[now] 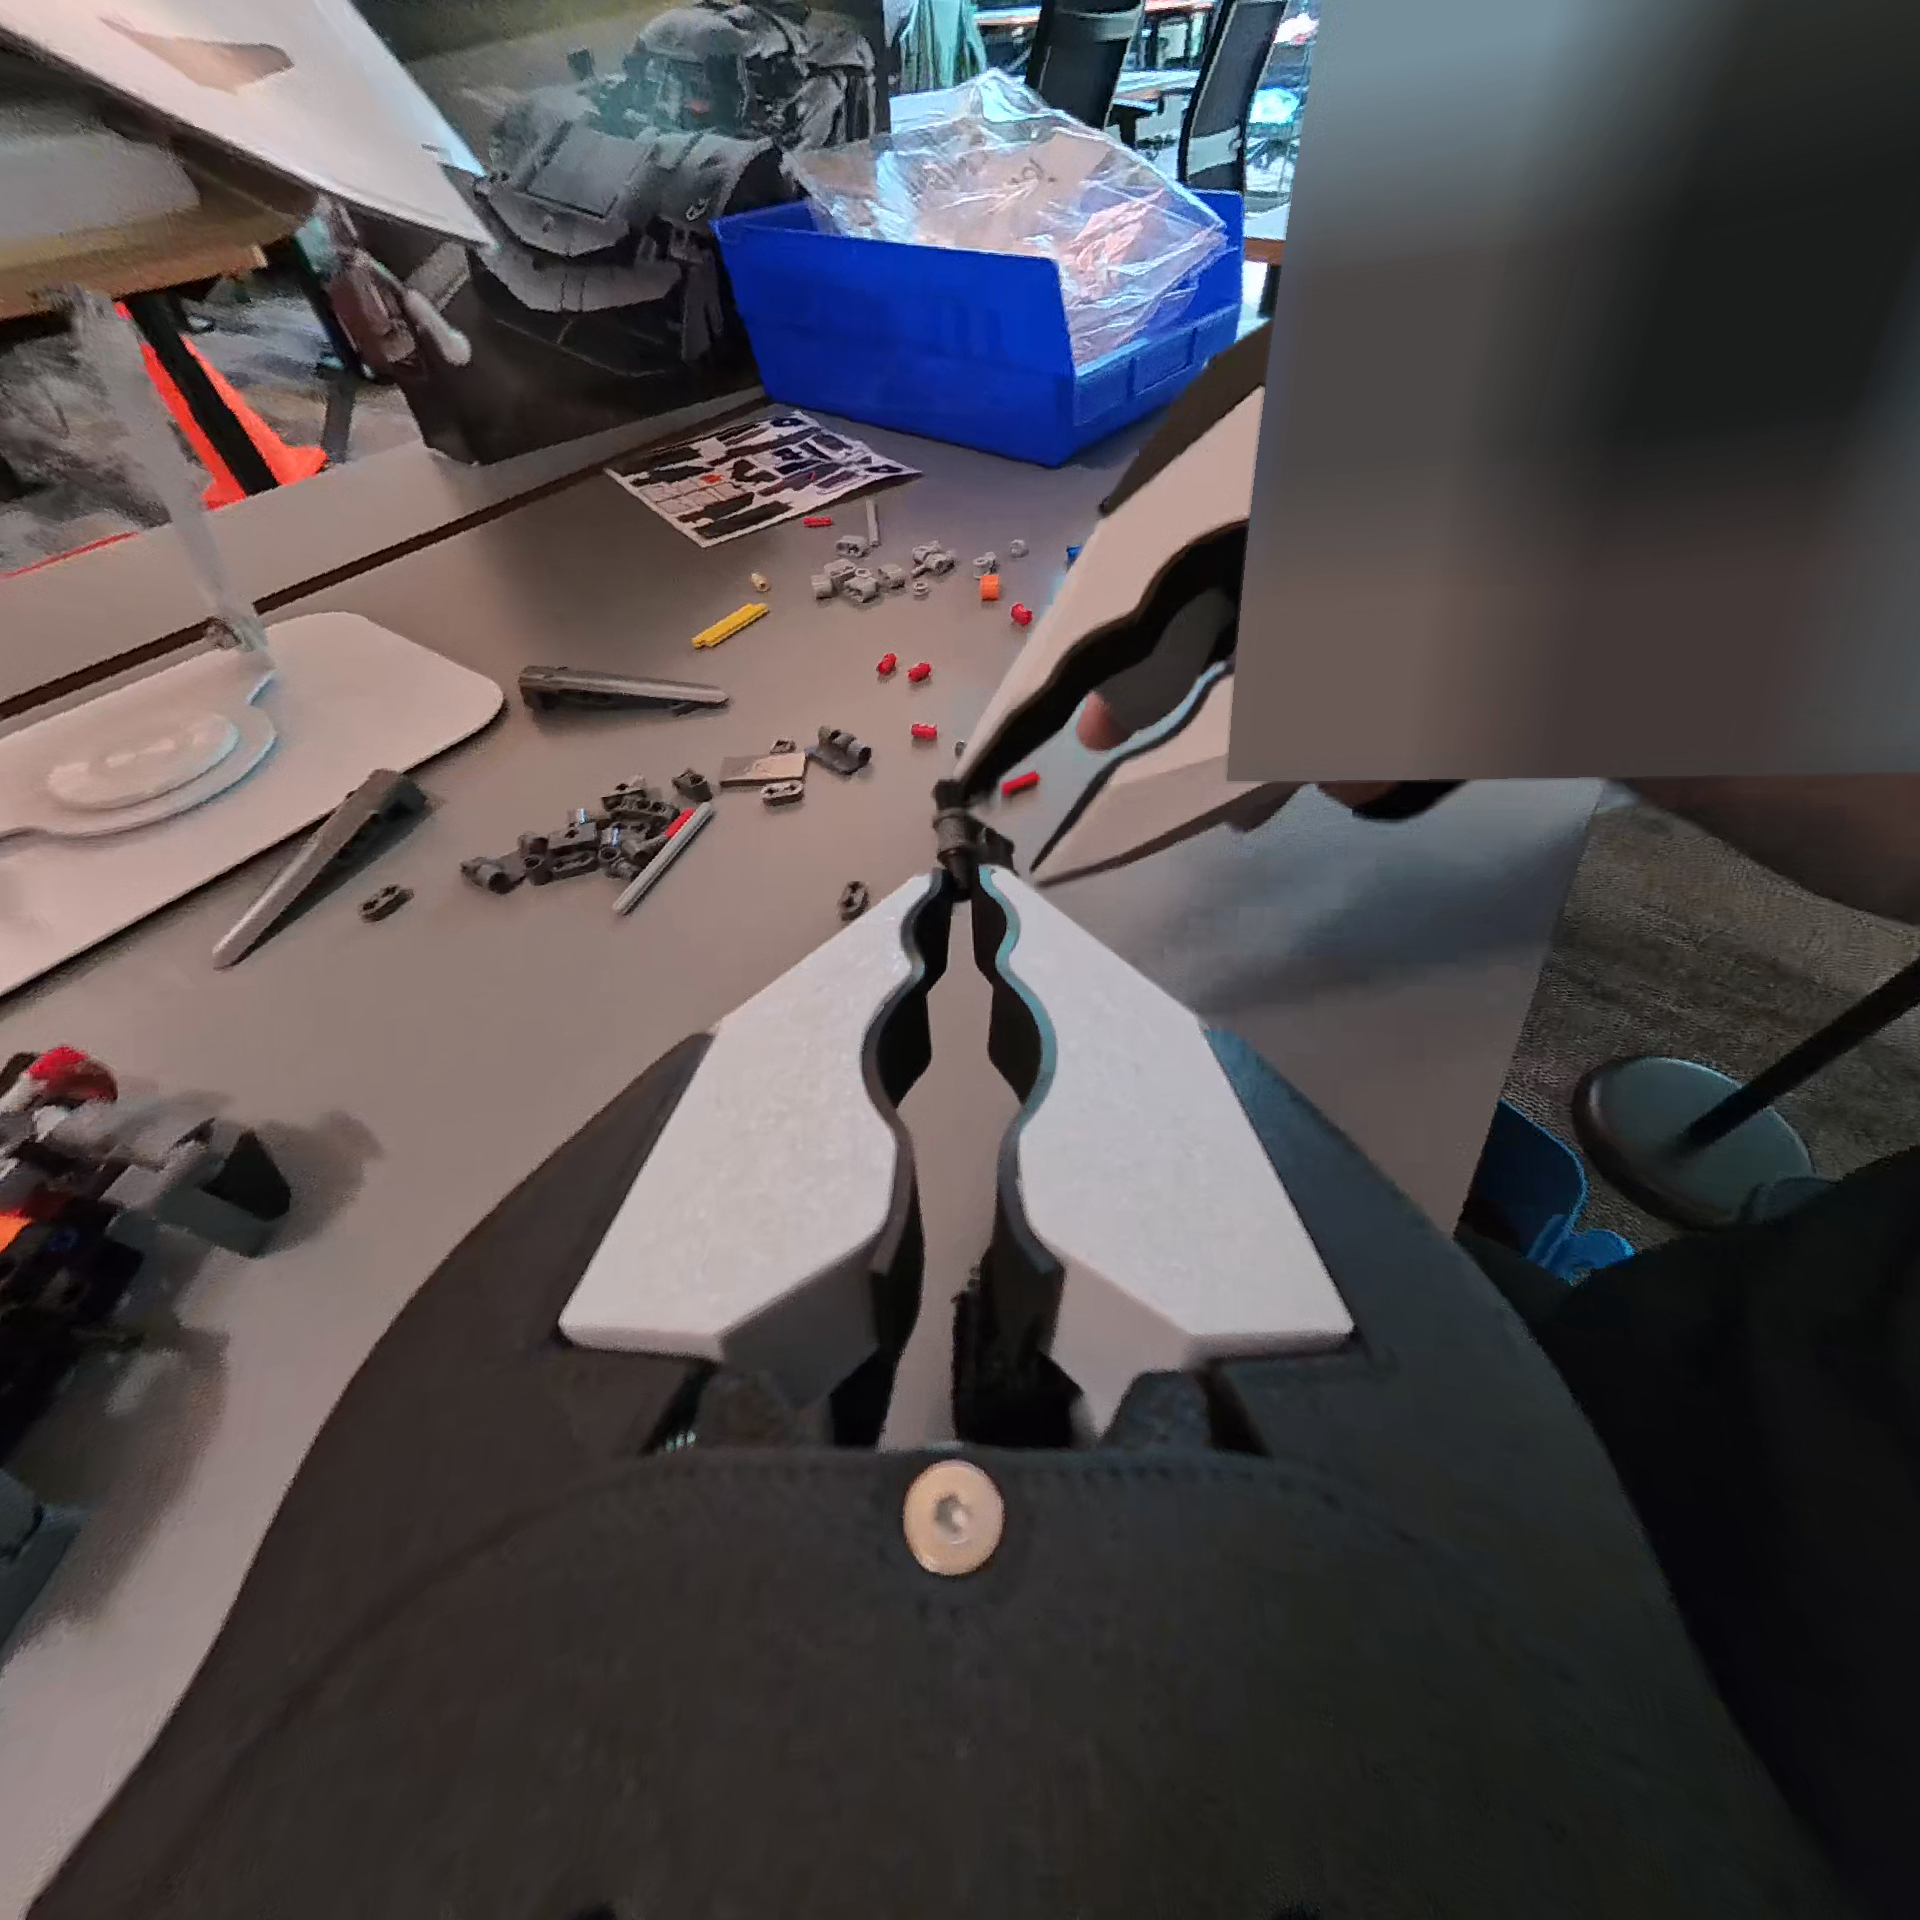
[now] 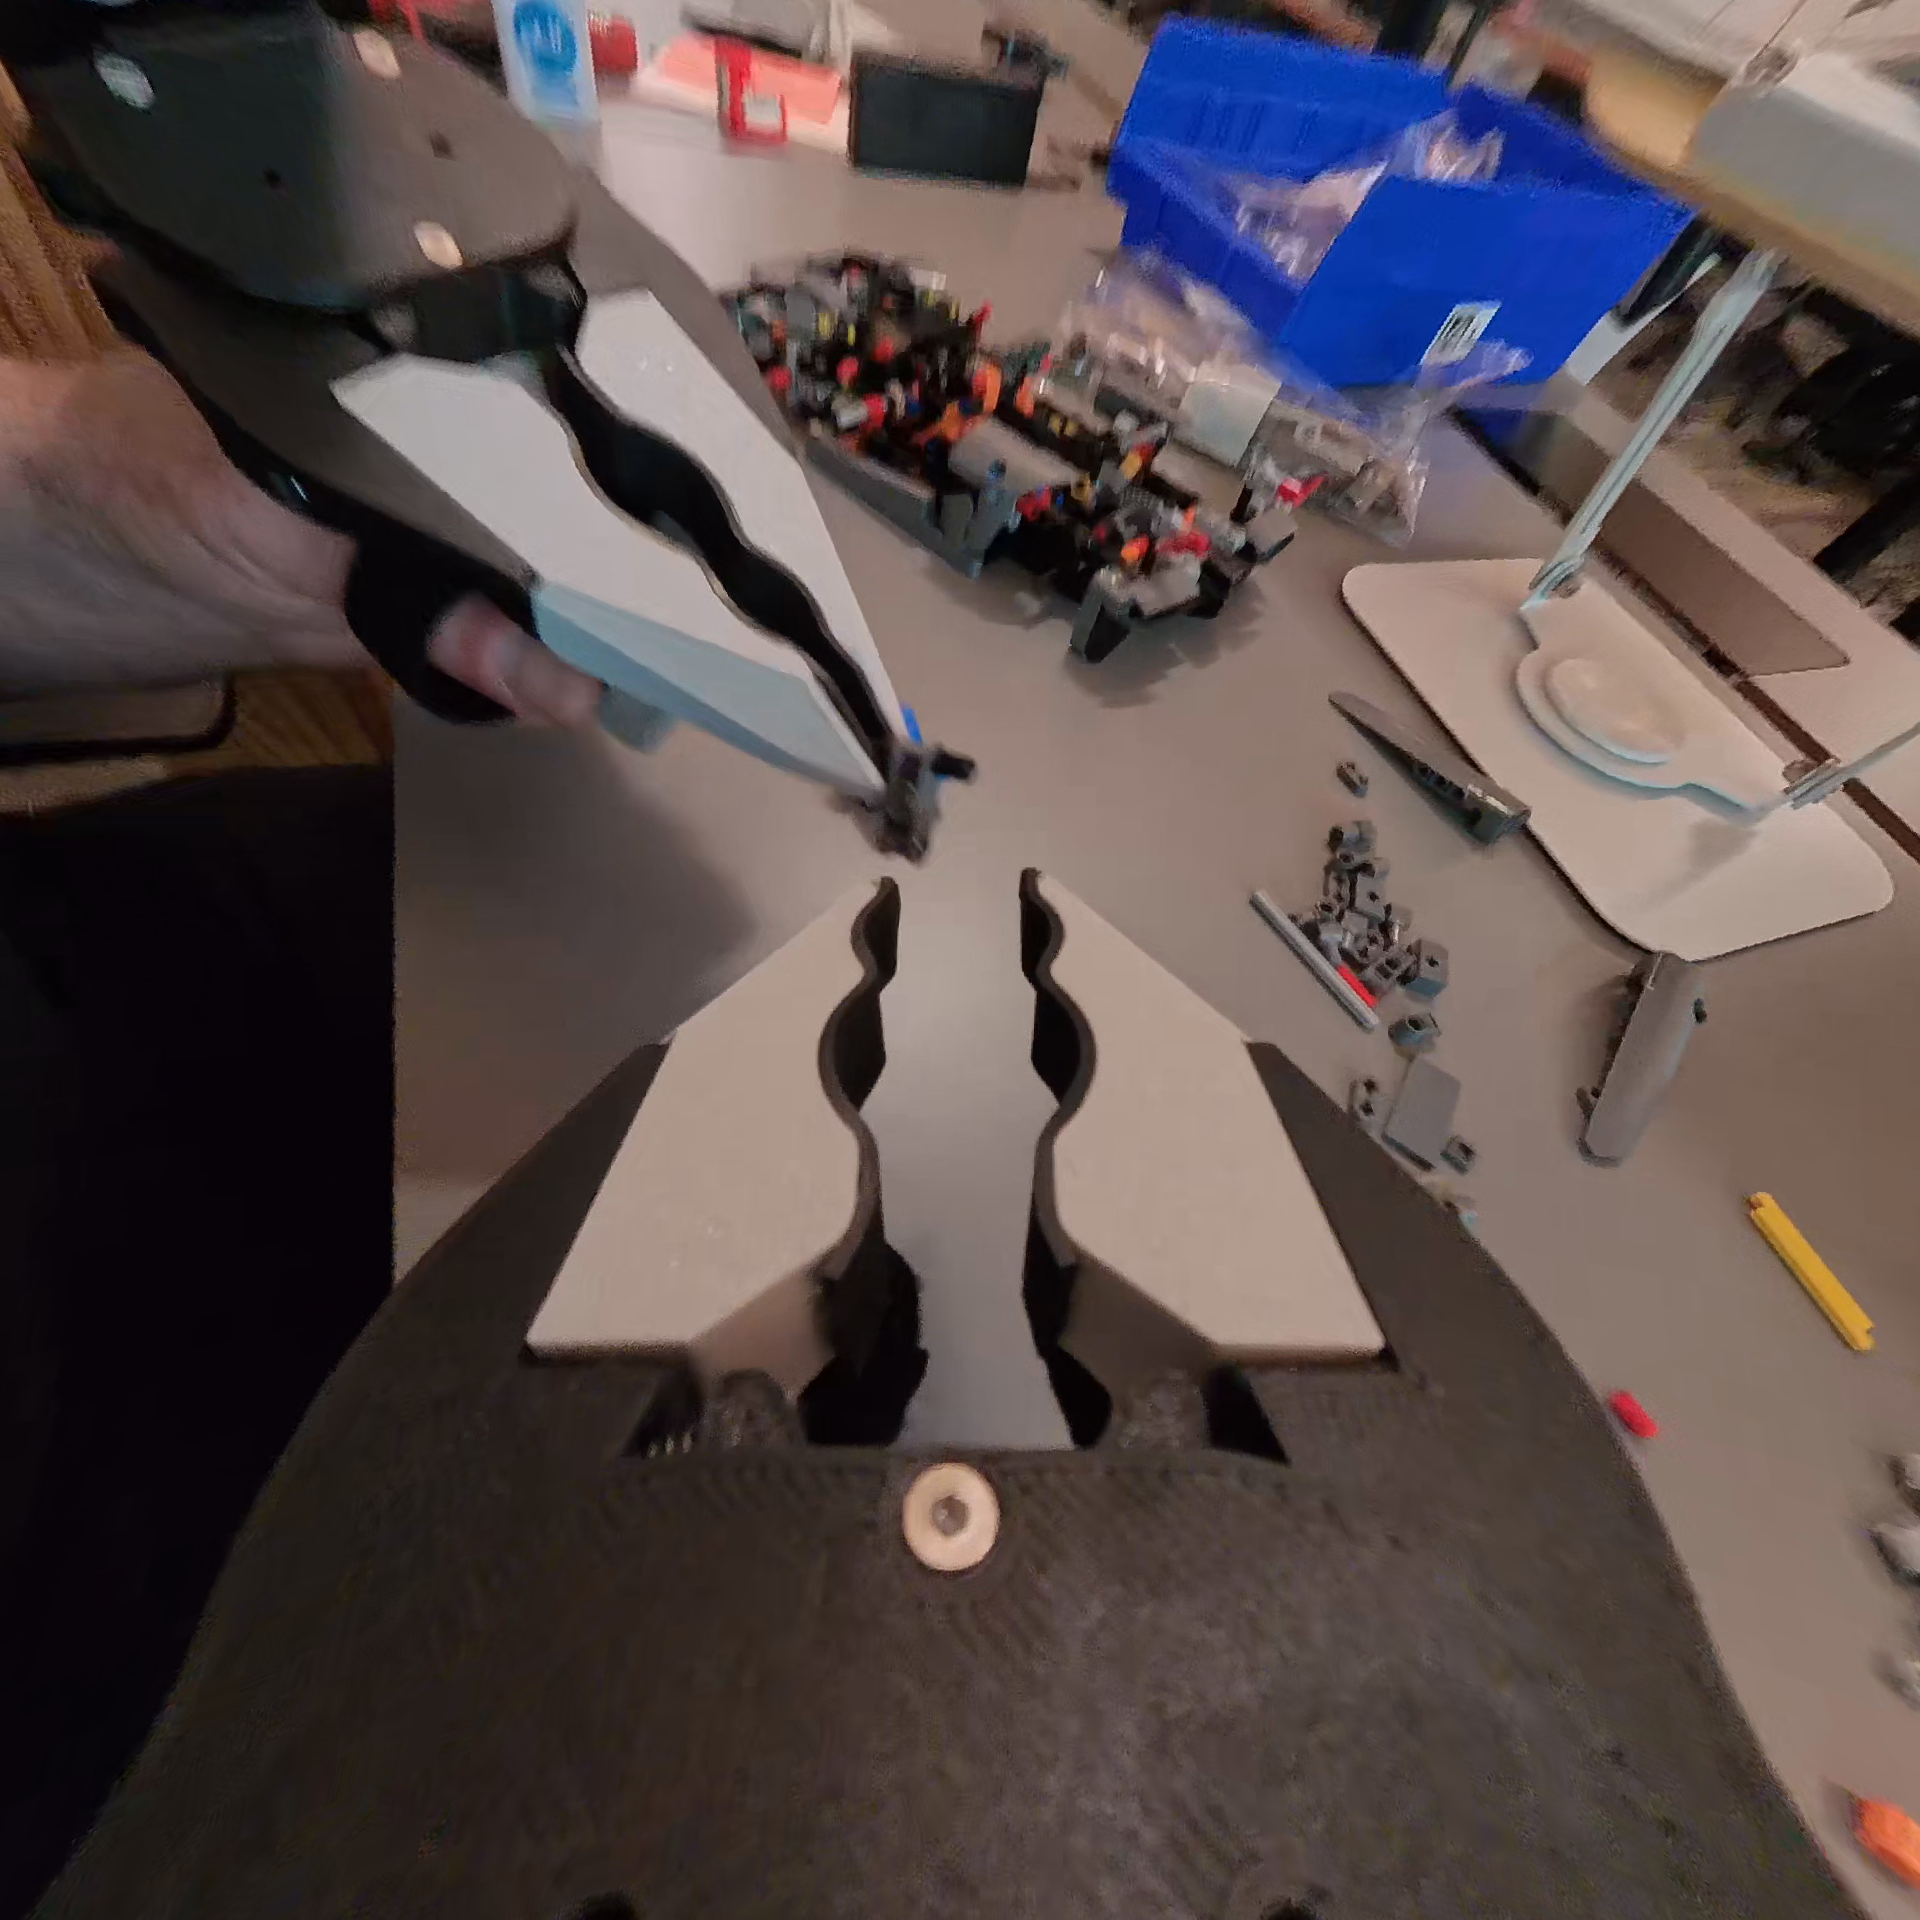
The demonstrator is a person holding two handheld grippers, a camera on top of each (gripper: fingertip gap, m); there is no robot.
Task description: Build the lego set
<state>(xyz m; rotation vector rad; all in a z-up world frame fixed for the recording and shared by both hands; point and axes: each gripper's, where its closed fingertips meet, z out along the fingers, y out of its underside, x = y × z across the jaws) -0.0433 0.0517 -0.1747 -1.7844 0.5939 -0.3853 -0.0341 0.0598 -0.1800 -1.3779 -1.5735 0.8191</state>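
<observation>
My left gripper (image 1: 961, 883) is shut on a small dark lego piece (image 1: 956, 831) at its fingertips, just above the grey table (image 1: 540, 1018). In the right wrist view the left gripper (image 2: 902, 764) comes in from the upper left, held by a hand, and the piece (image 2: 914, 795) shows a blue bit. My right gripper (image 2: 956, 881) is open and empty, its tips just short of that piece. It also shows in the left wrist view (image 1: 992, 831), with its jaws on either side of the piece. The part-built lego model (image 2: 1018, 447) stands farther back and is a blur in the left wrist view (image 1: 94, 1164).
Loose dark grey pieces (image 1: 582, 842), light grey pieces (image 1: 883, 571), red pins (image 1: 902, 667) and a yellow axle (image 1: 729, 625) lie scattered on the table. A sticker sheet (image 1: 758, 488) and a blue bin (image 1: 966, 312) with plastic bags sit at the back. A white stand base (image 2: 1621, 727) lies beside them. Only a small space, under 4 cm, lies between the two pairs of fingers.
</observation>
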